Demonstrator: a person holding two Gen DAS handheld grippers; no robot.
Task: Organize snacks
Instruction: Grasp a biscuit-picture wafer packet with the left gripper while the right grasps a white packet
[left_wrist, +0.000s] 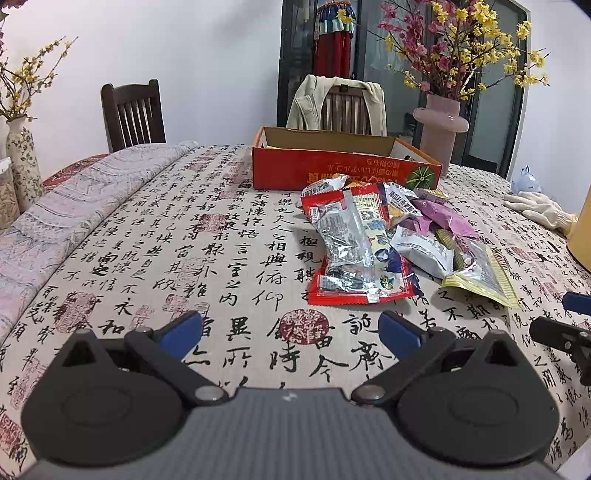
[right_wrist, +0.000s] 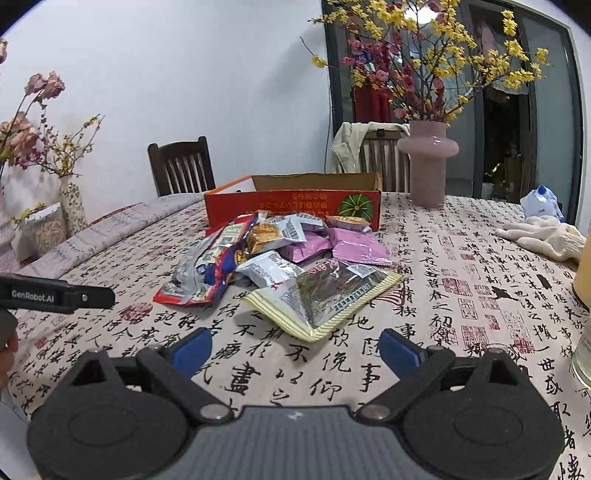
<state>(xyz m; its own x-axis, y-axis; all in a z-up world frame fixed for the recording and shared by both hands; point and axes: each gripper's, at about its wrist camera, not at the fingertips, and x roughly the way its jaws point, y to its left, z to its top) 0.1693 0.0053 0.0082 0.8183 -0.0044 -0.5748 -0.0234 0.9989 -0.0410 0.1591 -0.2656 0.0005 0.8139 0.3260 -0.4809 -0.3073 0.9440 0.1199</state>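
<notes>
Snack packets lie in a loose heap on the surface, ahead of both hand-held grippers and just short of the red cardboard box. Box open-topped, beyond the heap, touching or nearly touching its far edge. Red-and-silver packet nearest the left hand-held gripper; yellow-edged packet nearest the right hand-held gripper. Purple packets farther back in the heap. Left hand-held gripper: released, fingers spread, holding nothing. Right hand-held gripper: likewise released and empty. Pink vase with flowering branches stands beyond the box, to the right. White gloves far right.
</notes>
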